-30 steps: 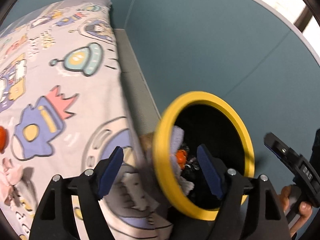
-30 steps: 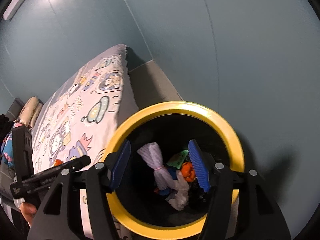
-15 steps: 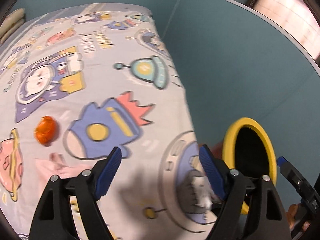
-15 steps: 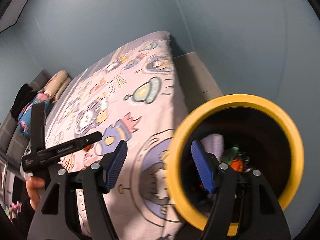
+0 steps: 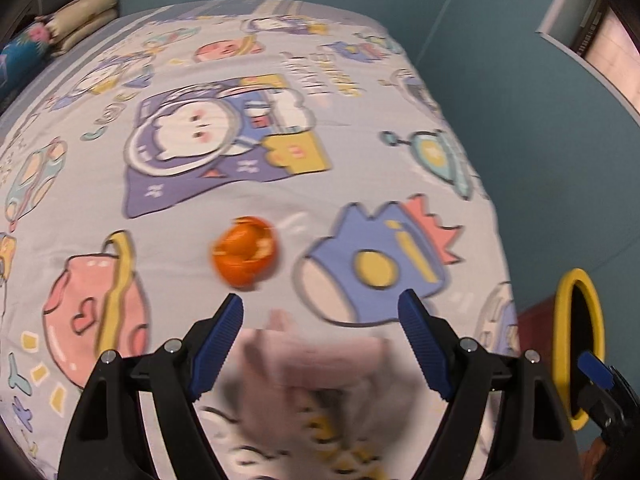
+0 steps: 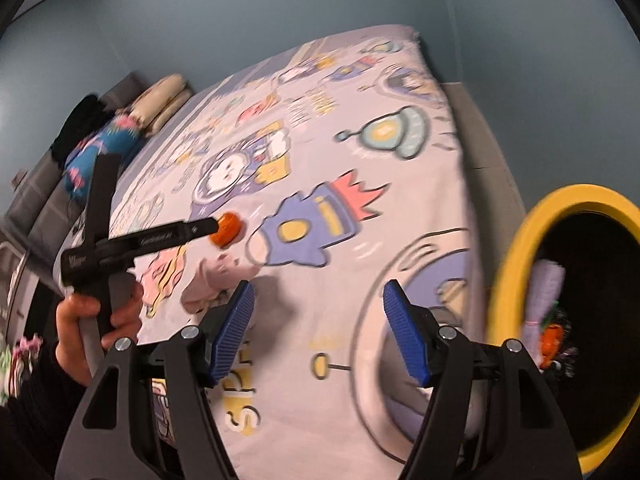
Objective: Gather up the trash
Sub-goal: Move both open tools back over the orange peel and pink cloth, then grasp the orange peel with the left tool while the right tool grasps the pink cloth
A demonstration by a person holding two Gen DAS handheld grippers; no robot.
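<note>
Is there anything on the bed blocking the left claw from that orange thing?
Nothing visible does. The left claw hangs open over a blurred pink crumpled piece, with bare bedsheet between it and the orange thing.

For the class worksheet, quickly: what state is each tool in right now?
Left tool: open, holding nothing.
Right tool: open, holding nothing.
</note>
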